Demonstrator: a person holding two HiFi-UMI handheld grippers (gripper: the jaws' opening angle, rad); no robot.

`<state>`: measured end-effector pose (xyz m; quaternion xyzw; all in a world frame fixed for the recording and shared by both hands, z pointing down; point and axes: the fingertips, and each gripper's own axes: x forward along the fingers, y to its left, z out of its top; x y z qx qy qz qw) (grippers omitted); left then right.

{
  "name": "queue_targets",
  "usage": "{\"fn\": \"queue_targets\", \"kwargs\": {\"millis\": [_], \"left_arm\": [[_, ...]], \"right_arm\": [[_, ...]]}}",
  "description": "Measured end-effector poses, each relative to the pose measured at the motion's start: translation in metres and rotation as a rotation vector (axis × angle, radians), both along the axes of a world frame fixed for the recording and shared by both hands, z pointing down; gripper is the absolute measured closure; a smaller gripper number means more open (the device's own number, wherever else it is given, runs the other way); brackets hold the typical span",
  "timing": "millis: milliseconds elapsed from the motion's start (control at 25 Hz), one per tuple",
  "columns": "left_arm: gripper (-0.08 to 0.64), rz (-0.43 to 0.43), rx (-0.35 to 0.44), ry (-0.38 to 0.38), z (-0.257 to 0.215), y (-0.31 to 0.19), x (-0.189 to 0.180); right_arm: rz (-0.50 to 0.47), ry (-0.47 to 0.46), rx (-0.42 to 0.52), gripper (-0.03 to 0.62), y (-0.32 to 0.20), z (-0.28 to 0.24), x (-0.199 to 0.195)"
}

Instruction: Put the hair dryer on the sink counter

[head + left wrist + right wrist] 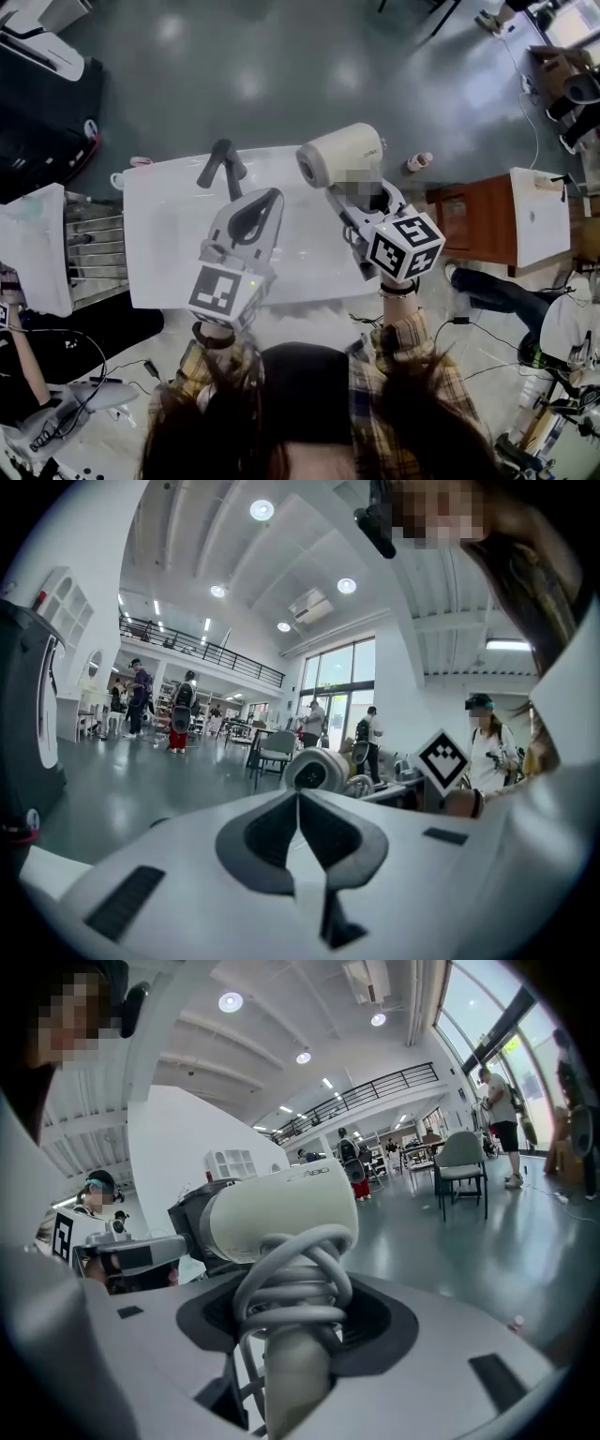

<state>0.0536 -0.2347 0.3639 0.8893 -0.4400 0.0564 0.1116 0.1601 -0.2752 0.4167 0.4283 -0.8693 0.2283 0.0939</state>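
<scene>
Two grippers are up in front of the person: left gripper [298, 803] has its jaws pressed together on nothing, right gripper [292, 1330] has its jaws clamped on the handle of the hair dryer [281, 1211], over the cord [292, 1290] coiled round that handle. Dryer is in the air, barrel on top, not yet on the sink counter [164, 239]; in the head view it sits over the counter's far edge, right of the black faucet [223, 165]. Risks, my read: the grip is on cord loops rather than bare handle, so the top-heavy barrel may twist or slide in the jaws going down; a loose coil could snag the faucet; set too near the edge, it rolls off. Can't tell: pad contact under the cord, plug end, height above the counter, where the basin is
</scene>
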Motion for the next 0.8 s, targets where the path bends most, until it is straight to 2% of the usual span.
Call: {"fn": "queue_targets", "kwargs": {"millis": [240, 440, 800], "left_arm": [[0.541, 0.006, -0.027, -0.022, 0.028, -0.007, 0.002], [0.541, 0.001, -0.057, -0.018, 0.049, -0.007, 0.009], [0.541, -0.027, -0.099, -0.002, 0.08, -0.01, 0.011]], "right_arm": [[0.055, 0.047, -0.08, 0.327, -0.014, 0.05, 0.016], [0.088, 0.139, -0.135, 0.327, -0.022, 0.09, 0.03], [0.135, 0.16, -0.216, 0.327, -0.034, 0.139, 0.04]]}}
